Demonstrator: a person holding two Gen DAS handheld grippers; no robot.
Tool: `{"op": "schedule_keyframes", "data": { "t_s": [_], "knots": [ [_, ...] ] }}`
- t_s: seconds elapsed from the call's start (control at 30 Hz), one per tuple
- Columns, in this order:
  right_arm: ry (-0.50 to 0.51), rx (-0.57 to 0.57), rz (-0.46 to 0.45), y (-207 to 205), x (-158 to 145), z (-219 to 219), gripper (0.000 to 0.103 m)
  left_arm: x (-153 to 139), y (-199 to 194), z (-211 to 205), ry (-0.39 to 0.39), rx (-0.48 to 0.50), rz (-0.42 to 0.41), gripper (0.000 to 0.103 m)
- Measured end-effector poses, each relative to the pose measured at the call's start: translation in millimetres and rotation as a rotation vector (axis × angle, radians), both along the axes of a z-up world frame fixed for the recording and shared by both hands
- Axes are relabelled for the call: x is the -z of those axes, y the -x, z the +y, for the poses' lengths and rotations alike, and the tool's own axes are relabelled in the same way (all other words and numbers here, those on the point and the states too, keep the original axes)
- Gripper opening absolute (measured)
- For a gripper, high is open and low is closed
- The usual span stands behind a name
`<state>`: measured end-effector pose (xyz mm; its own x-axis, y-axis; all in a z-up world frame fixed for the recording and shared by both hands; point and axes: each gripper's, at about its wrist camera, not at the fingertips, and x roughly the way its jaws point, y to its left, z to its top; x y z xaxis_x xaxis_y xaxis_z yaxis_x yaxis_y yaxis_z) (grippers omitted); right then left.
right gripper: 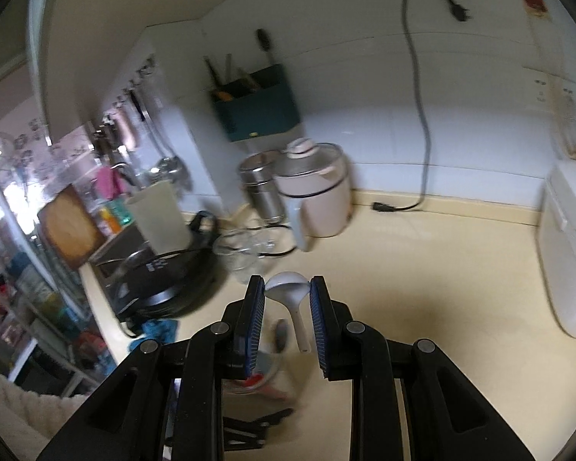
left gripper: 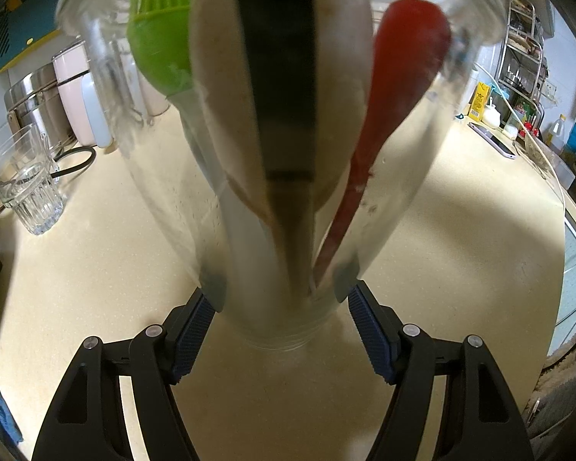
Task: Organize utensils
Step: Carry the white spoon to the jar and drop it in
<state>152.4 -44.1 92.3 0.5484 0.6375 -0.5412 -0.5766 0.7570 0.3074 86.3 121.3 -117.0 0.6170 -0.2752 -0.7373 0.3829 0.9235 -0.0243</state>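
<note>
My left gripper [left gripper: 280, 295] is shut on the lower part of a clear glass jar [left gripper: 403, 176] that stands on the beige counter [left gripper: 96, 269]. The jar holds a green slotted utensil [left gripper: 161, 38], a pale wooden spatula with a black handle [left gripper: 276, 77] and a red spoon [left gripper: 395, 77]. In the right wrist view my right gripper [right gripper: 287, 282] is above the counter, shut on the bowl of a white spoon [right gripper: 290, 292] whose handle hangs down toward the camera. Below it, blurred, is the jar [right gripper: 261, 372] with something red inside.
A ribbed drinking glass [left gripper: 27, 180], a steel pot [left gripper: 38, 103] and a pink kettle [left gripper: 73, 88] stand at the back left. A phone [left gripper: 495, 140] lies at the back right. The right wrist view shows a black pan [right gripper: 161, 280], a glass bowl [right gripper: 245, 253], a power cord [right gripper: 391, 207] and a white appliance [right gripper: 572, 249].
</note>
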Motion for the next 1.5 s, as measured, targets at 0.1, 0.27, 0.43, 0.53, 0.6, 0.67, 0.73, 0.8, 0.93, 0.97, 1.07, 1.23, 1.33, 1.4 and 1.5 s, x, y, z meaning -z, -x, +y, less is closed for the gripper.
{"op": "schedule_keyframes", "data": {
  "t_s": [0.1,0.27,0.43,0.53,0.6,0.67,0.73,0.8,0.93,0.97,1.07,1.23,1.33,1.4,1.5],
  "knots": [
    [-0.023,-0.057,0.02,4.2,0.3,12.7,0.024,0.0,0.1,0.0,0.0,0.0,0.0,0.074],
    [-0.017,-0.133,0.037,7.1,5.6,33.5,0.024,0.0,0.2,-0.2,0.0,0.0,0.0,0.074],
    [0.048,-0.16,0.042,6.3,16.7,51.5,0.024,-0.2,0.8,-1.1,0.0,0.0,0.0,0.074],
    [0.078,-0.16,0.079,0.4,31.6,58.5,0.024,-0.3,1.4,-1.9,0.0,0.0,0.0,0.074],
    [0.094,-0.16,0.091,-3.5,39.7,60.8,0.024,-0.1,0.3,-0.2,0.0,0.0,0.0,0.074],
    [0.118,-0.159,0.112,-6.6,49.5,64.8,0.024,-0.4,1.5,-2.2,0.0,0.0,0.0,0.074],
    [0.138,-0.15,0.136,-8.4,59.0,66.8,0.024,-0.3,0.1,-0.3,0.0,0.0,0.0,0.074],
    [0.15,-0.149,0.151,-8.6,65.4,67.1,0.025,-0.5,0.1,-0.5,0.0,0.0,0.0,0.074],
    [0.166,-0.136,0.164,-8.1,71.6,65.6,0.025,-0.8,-0.1,-0.7,0.001,-0.001,0.0,0.074],
    [0.17,-0.129,0.158,-8.1,70.2,65.0,0.025,-1.1,1.1,-2.7,0.001,-0.001,0.0,0.074],
    [0.172,-0.115,0.134,-7.0,63.7,59.4,0.025,-1.1,-0.1,-1.1,0.0,-0.001,0.0,0.074],
    [0.181,-0.087,0.11,-5.1,57.0,50.1,0.025,-1.4,-0.5,-1.1,0.001,-0.002,0.0,0.074],
    [0.174,-0.082,0.099,-3.2,52.2,44.1,0.025,-1.6,-0.5,-1.5,-0.001,-0.002,-0.001,0.074],
    [0.176,-0.081,0.092,-1.5,50.8,41.2,0.025,-0.4,-2.0,-0.9,-0.001,-0.002,-0.001,0.074],
    [0.175,-0.077,0.096,0.3,51.9,37.1,0.025,-0.3,-3.5,0.9,-0.001,-0.003,-0.001,0.074]
  ]
}}
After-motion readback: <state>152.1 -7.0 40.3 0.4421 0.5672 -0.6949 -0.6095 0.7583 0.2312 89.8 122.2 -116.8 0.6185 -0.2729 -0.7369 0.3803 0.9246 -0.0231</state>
